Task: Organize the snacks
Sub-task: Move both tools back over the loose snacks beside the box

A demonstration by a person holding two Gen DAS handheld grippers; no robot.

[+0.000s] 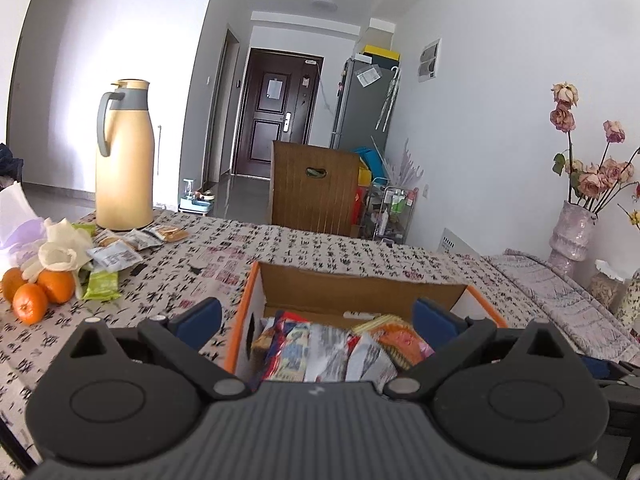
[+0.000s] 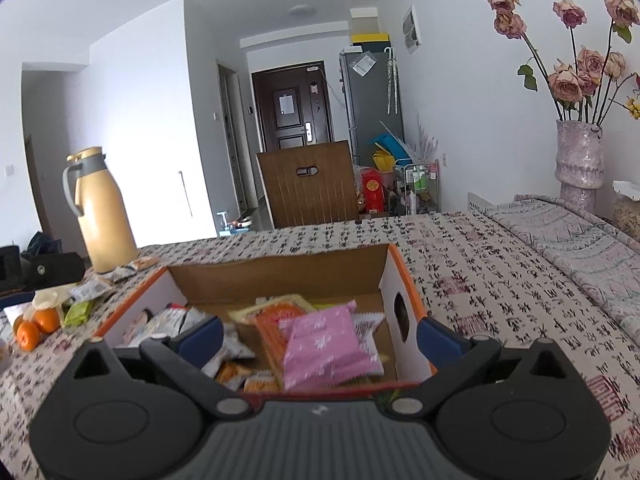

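An open cardboard box with an orange rim stands on the patterned tablecloth and holds several snack packets. My left gripper hovers open over the box's near left part, with nothing between its blue pads. My right gripper is open over the box. A blurred pink packet lies loose among the packets between its spread fingers, touching neither pad. More loose packets lie on the table left of the box, including a green one.
A tall yellow thermos stands at the far left, with oranges and white gloves near the loose packets. A vase of dried roses and a jar stand at the right. A wooden chair is behind the table.
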